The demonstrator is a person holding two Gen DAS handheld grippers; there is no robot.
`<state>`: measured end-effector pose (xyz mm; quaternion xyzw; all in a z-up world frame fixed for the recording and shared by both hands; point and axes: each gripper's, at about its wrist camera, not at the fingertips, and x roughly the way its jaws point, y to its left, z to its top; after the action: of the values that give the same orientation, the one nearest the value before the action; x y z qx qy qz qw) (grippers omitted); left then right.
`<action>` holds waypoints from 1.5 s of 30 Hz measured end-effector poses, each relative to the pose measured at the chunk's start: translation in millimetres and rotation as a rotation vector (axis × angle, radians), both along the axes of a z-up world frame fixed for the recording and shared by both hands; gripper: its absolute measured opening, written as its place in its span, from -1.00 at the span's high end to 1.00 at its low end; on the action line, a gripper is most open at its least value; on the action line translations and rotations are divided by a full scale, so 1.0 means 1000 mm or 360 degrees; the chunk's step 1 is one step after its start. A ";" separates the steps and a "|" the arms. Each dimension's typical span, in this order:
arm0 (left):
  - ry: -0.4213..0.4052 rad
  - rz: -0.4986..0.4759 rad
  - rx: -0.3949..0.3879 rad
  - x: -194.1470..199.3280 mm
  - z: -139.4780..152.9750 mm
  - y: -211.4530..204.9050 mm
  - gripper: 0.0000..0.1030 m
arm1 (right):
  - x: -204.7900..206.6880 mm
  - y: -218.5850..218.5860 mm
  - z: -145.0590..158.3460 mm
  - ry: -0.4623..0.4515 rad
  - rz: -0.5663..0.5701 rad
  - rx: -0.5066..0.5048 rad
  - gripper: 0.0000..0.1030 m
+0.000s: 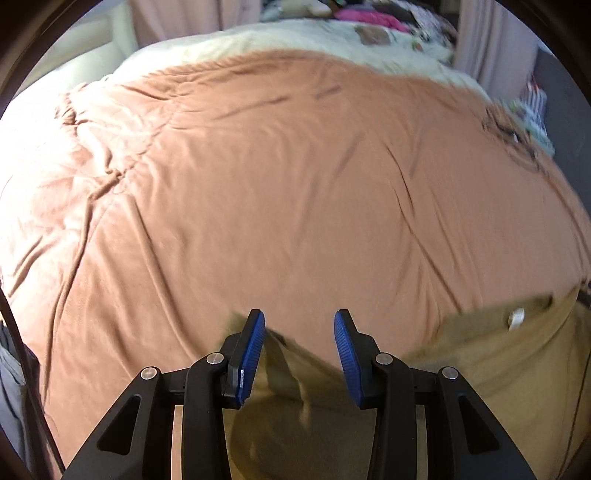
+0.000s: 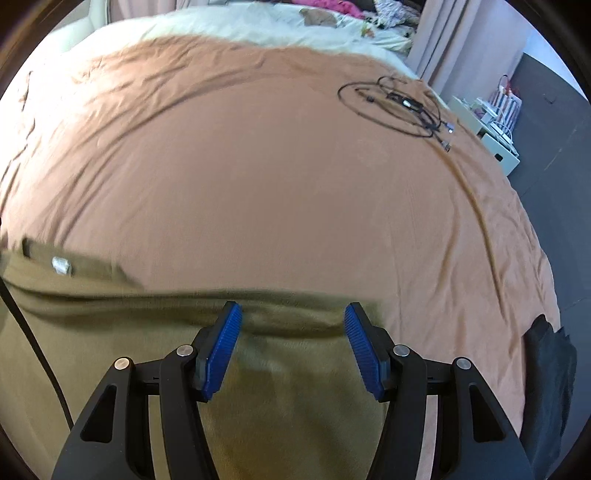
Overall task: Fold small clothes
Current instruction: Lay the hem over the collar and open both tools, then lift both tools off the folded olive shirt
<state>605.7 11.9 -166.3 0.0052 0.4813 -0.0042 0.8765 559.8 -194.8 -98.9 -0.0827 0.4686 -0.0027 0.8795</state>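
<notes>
An olive-brown garment lies on the orange bedsheet at the near edge, with a white neck label showing. My left gripper is open, its blue pads astride the garment's left part, just above the cloth. In the right wrist view the same garment spreads across the near side, label at far left. My right gripper is open over the garment's far edge, holding nothing.
A coiled black cable with plugs lies on the sheet at the far right. A dark cloth hangs at the bed's right edge. A cream blanket and pink clothes lie at the far end. White boxes stand on the floor.
</notes>
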 end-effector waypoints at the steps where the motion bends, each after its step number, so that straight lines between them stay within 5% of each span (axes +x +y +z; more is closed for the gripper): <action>1: -0.0015 0.0008 -0.0016 -0.001 0.005 0.003 0.19 | -0.002 0.000 0.002 0.0002 0.0002 0.0011 -0.10; 9: 0.0052 -0.0236 -0.0120 -0.036 0.020 -0.009 0.19 | -0.023 0.000 0.005 0.0162 0.0187 0.0151 -0.10; 16: 0.0286 -0.0559 0.0025 -0.056 -0.011 -0.063 0.19 | -0.026 0.044 -0.021 0.0343 0.0400 0.0120 -0.10; 21: 0.0342 -0.0505 0.0057 -0.036 -0.031 -0.072 0.19 | 0.009 0.063 -0.042 0.0412 0.0373 0.0052 -0.10; 31: 0.0055 -0.0295 0.0143 0.004 -0.017 -0.067 0.19 | 0.059 0.082 -0.048 0.0224 0.0209 0.0074 -0.10; 36: 0.0052 -0.0262 0.0076 -0.005 -0.011 -0.049 0.19 | 0.054 0.080 -0.047 0.0205 0.0217 0.0109 -0.10; 45: 0.0113 -0.0140 0.0026 -0.041 -0.001 0.001 0.19 | 0.014 0.010 -0.029 0.0228 0.0084 0.0263 -0.10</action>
<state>564.2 12.9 -167.4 0.0334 0.5114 -0.0391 0.8578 573.6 -184.9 -127.9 -0.0222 0.5265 0.0652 0.8474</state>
